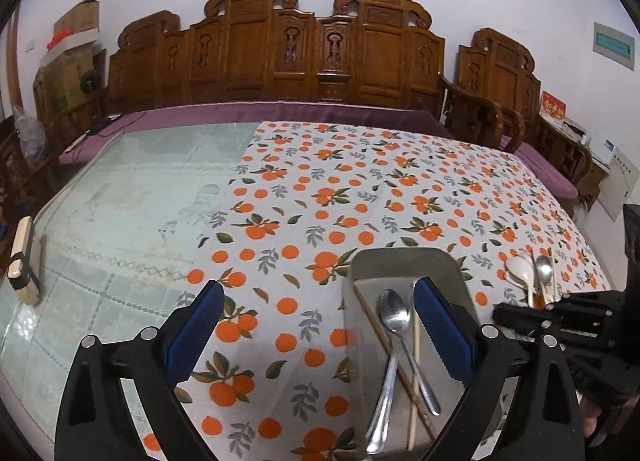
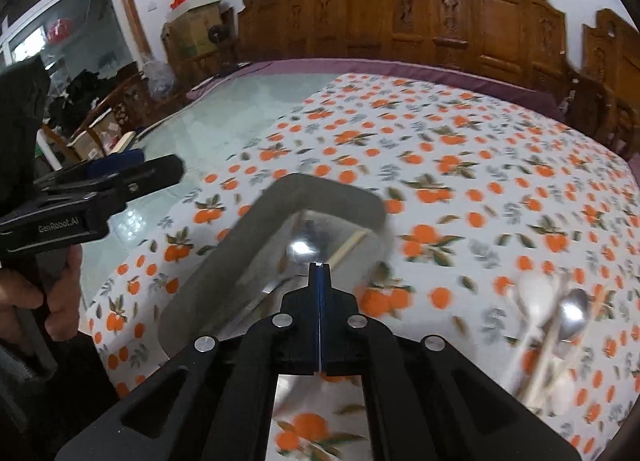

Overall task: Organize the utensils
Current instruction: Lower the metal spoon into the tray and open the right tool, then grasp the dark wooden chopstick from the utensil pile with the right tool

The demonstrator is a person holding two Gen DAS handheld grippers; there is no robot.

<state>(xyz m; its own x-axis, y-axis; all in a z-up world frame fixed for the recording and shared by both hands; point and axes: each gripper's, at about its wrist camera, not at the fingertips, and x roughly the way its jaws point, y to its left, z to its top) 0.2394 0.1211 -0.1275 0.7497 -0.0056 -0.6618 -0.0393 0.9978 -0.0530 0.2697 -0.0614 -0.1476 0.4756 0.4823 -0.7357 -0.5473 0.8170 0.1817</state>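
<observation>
**A:** So where's everything sitting? Trying to work out the next grab.

**B:** Metal tray (image 1: 404, 261) is near the front of the tabletop (image 1: 120, 221), on the orange-print cloth (image 1: 320, 181). In it there's a steel spoon (image 1: 394, 315), another steel utensil crossing under it (can't see its head), and a pair of chopsticks (image 1: 414, 373). The rest is loose on the cloth to the right of the tray: a white spoon (image 1: 520, 271), a steel spoon (image 1: 544, 267) touching it, and what looks like more chopsticks underneath. It's blurry in the right view, so I won't swear to the count.

**A:** And the grippers?

**B:** Left gripper (image 1: 320, 325) has its fingers wide apart with nothing in them, hanging over the tray's left edge. Right gripper (image 2: 320, 273) has its fingers pressed together, empty, over the tray with the loose pile off to its right.

**A:** Which one's the tricky pick?

**B:** I'd guess the white spoon. It looks ceramic or melamine, so smooth, slippery and possibly chippy if dropped into a metal tray. Take it by the handle, across the narrow sides, not the bowl. The steel spoon is stiff and light but slick, so mid-handle. Chopsticks are thin and roll, so pinch both together near the middle.
</observation>
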